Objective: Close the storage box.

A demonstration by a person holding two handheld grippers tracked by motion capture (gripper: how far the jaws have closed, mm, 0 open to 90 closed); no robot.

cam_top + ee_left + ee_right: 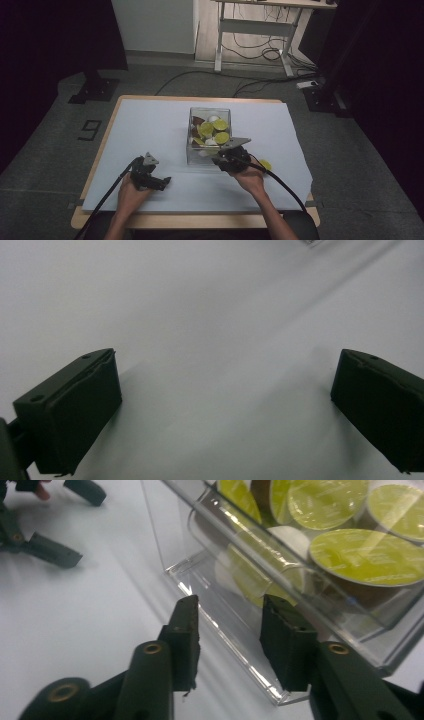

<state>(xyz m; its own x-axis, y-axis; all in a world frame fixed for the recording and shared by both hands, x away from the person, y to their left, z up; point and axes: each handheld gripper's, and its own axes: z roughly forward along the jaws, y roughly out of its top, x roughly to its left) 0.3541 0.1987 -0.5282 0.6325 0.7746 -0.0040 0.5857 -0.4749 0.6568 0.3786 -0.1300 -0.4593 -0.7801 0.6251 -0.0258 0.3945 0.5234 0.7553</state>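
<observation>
My right gripper (227, 630) sits at the clear box's (200, 575) bottom edge w/ jaws apart, nothing pinched. Left gripper (225, 410) rests wide open on the white mat (200, 315), approx empty-handed. Box holds green-lidded pods (365, 555).

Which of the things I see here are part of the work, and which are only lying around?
Part of the work:
- clear box on the table
- green-lidded capsules inside the box
- right gripper, jaws apart at the box's lower edge
- loose capsule beside the right hand

Only lying around:
- left gripper, open on the white table cover
- desk behind
- floor cables
</observation>
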